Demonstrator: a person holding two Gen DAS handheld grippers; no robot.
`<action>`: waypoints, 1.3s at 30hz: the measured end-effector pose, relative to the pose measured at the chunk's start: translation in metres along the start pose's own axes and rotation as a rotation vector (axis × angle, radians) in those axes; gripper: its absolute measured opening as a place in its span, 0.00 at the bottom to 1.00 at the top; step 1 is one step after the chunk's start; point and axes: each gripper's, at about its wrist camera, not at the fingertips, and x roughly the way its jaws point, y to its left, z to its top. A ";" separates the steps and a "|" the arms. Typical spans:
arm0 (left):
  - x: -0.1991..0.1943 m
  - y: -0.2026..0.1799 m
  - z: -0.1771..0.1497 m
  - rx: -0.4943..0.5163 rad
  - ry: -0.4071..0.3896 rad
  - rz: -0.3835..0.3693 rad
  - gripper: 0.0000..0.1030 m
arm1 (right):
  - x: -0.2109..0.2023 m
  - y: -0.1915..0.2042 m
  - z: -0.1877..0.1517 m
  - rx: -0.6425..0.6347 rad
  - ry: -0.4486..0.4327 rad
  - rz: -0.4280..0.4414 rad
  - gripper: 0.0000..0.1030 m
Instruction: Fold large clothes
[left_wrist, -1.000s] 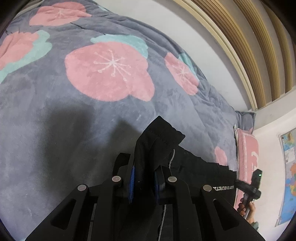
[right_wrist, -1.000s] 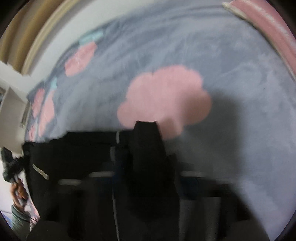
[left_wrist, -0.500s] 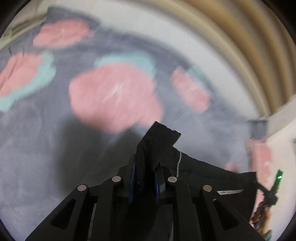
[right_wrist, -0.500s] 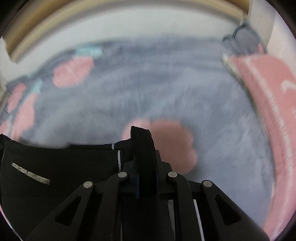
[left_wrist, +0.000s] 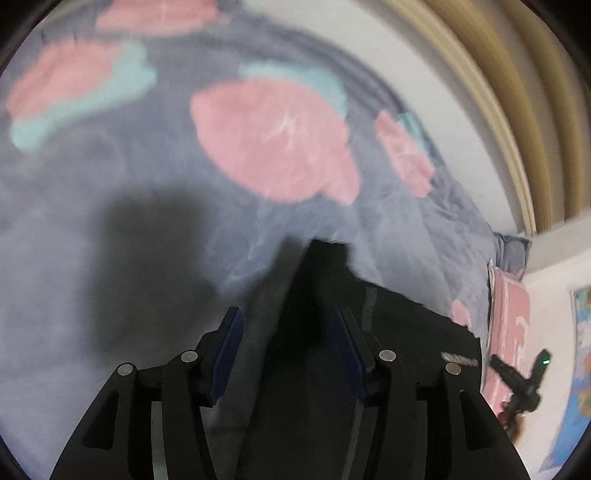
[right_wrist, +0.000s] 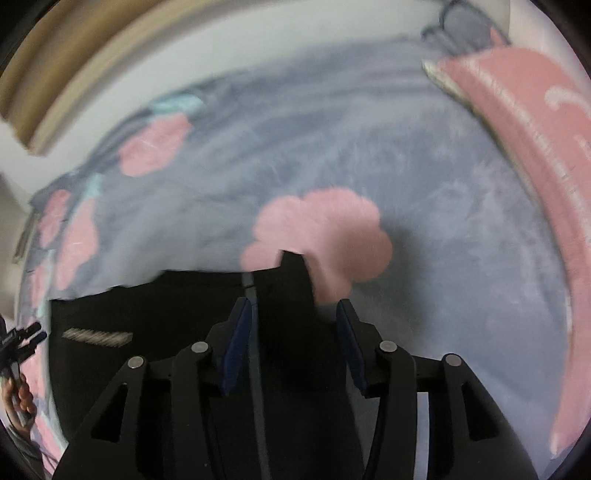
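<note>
Both claws are spreading at this moment, each with black cloth between its blue pads but no longer pinched.

Left claw (left_wrist: 288, 345): pads apart, jaws opening. A peak of the black garment (left_wrist: 388, 332) stands up between them, closer to the right pad than the left; a strip of bed shows in the gap on the left side. Whether the cloth touches the right pad cannot be told through the blur.

Right claw (right_wrist: 293, 341): same condition — jaws opening, a raised fold of the garment (right_wrist: 166, 314) standing between the pads, nearer the left one, with a clear gap to the right pad.

Location of the garment: it lies on the grey blanket (left_wrist: 110, 258) with pink flowers that covers the bed, directly beneath and just ahead of both claws. A pink pillow (right_wrist: 517, 129) lies at the right edge of the bed, well apart from the work.

Deciding relation: the garment's long axis runs left to right between the two claws, each at one end of its far edge — neither hand is nearer. Judgement: a fold is being released; any next grasp calls for both claws to clear these raised folds without dragging them.
</note>
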 end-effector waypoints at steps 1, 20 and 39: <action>-0.012 -0.008 -0.003 0.024 -0.017 -0.004 0.51 | -0.013 0.004 -0.004 -0.015 -0.014 0.004 0.56; 0.075 -0.154 -0.181 0.456 0.127 0.015 0.60 | 0.029 0.137 -0.151 -0.271 0.199 -0.033 0.67; 0.108 -0.150 -0.104 0.313 0.219 0.048 0.65 | 0.070 0.130 -0.096 -0.192 0.238 -0.008 0.64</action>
